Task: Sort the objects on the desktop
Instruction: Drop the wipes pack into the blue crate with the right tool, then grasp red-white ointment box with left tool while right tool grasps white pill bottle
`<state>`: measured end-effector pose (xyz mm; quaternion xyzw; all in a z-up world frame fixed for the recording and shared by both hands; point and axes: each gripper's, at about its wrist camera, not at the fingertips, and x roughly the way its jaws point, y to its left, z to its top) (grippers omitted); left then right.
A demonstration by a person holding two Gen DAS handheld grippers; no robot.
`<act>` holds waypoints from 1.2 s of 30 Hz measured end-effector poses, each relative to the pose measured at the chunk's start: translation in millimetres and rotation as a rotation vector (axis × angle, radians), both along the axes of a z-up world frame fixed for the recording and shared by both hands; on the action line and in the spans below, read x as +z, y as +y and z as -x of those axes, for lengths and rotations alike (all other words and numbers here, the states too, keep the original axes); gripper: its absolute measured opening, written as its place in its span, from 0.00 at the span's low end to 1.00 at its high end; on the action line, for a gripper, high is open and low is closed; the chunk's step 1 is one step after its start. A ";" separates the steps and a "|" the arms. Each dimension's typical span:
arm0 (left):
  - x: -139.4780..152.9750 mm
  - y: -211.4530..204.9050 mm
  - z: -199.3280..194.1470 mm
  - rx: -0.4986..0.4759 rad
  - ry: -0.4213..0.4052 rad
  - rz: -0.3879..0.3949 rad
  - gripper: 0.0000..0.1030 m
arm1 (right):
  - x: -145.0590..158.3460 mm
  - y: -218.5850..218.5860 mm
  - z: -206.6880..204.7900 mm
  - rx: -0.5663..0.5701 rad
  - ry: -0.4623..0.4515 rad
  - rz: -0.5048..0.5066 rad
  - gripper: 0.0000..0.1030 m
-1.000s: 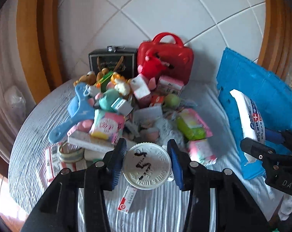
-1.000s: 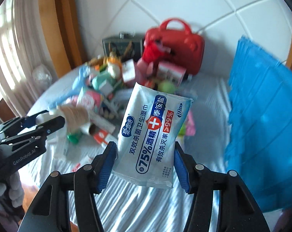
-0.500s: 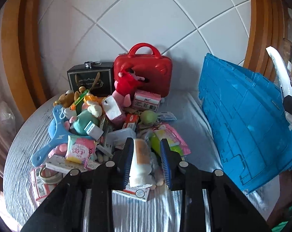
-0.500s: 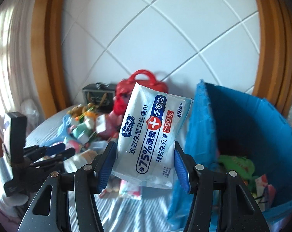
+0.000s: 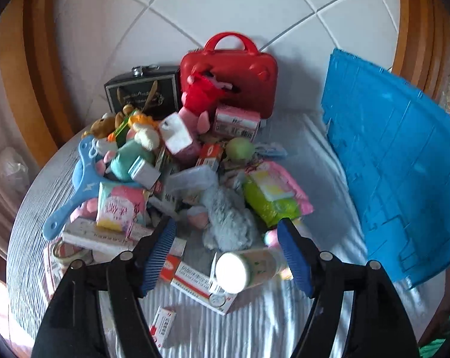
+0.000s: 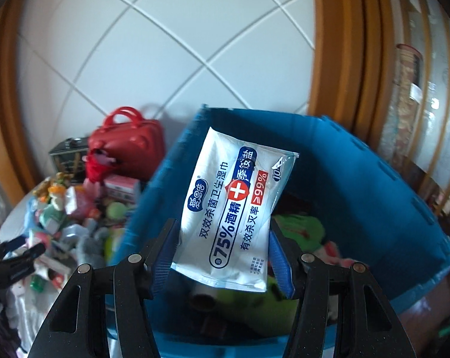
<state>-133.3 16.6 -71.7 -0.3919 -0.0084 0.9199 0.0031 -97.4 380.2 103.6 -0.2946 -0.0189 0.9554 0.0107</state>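
My left gripper (image 5: 226, 253) is open above the table; a white-capped bottle (image 5: 248, 270) lies on its side between and below the fingers, apart from both pads. It rests by a red-and-white medicine box (image 5: 195, 283) at the front of a pile of toys, packs and boxes (image 5: 177, 173). My right gripper (image 6: 222, 253) is shut on a white-and-blue pack of alcohol wipes (image 6: 234, 208) and holds it over the open blue crate (image 6: 374, 203), which holds green and pink items. The left gripper also shows in the right wrist view (image 6: 13, 259) at the far left.
A red carry case (image 5: 234, 74) and a black box (image 5: 141, 92) stand against the tiled wall behind the pile. The blue crate's wall (image 5: 403, 164) rises at the table's right. A small red-and-white box (image 5: 162, 322) lies near the front edge. Wooden frames flank the wall.
The left gripper has opened and let the white-capped bottle drop onto the table. The right gripper has carried the wipes pack rightward, from beside the crate to over its opening.
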 end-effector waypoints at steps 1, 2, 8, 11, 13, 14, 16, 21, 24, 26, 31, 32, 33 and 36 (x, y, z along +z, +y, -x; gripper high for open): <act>-13.6 -10.0 -5.0 0.023 -0.030 0.004 0.69 | -2.3 10.7 1.8 -0.033 -0.009 -0.015 0.56; -25.9 -20.2 -10.4 0.043 -0.057 0.003 0.69 | -5.1 21.3 3.9 -0.060 -0.017 -0.027 0.56; -91.0 -80.4 -45.0 0.165 -0.222 0.042 0.69 | -22.4 62.6 18.0 -0.183 -0.096 -0.082 0.58; -109.5 -97.3 -58.9 0.199 -0.270 0.043 0.69 | -23.2 67.0 14.7 -0.175 -0.084 -0.076 0.79; -118.0 -101.3 -64.1 0.208 -0.289 0.031 0.69 | -16.4 53.4 8.1 -0.124 -0.039 -0.071 0.83; -120.8 -101.0 -64.7 0.208 -0.295 0.024 0.69 | -13.6 46.3 6.5 -0.095 -0.020 -0.065 0.83; -125.2 -96.9 -62.9 0.193 -0.300 0.015 0.69 | -2.4 22.1 -3.2 0.003 0.034 -0.033 0.85; -139.6 -84.3 -53.5 0.158 -0.318 0.004 0.69 | 15.0 -52.7 -21.8 0.285 0.102 0.043 0.89; -146.2 -82.9 -51.2 0.153 -0.324 -0.003 0.68 | 10.5 -102.7 -31.4 0.439 0.084 0.057 0.89; -152.2 -83.5 -50.3 0.168 -0.334 0.009 0.68 | -1.0 -135.8 -35.3 0.537 0.050 0.061 0.89; -168.6 -86.0 -51.4 0.166 -0.364 -0.028 0.51 | -79.4 -197.9 -30.3 0.648 -0.209 0.034 0.89; -168.9 -86.5 -52.4 0.169 -0.353 -0.032 0.49 | -98.9 -200.8 -28.7 0.634 -0.271 0.030 0.89; -169.4 -86.2 -52.8 0.165 -0.349 -0.031 0.49 | -120.4 -203.6 -27.1 0.614 -0.339 0.026 0.89; -170.9 -85.4 -52.2 0.147 -0.341 -0.028 0.47 | -177.7 -206.5 -22.9 0.530 -0.514 0.027 0.88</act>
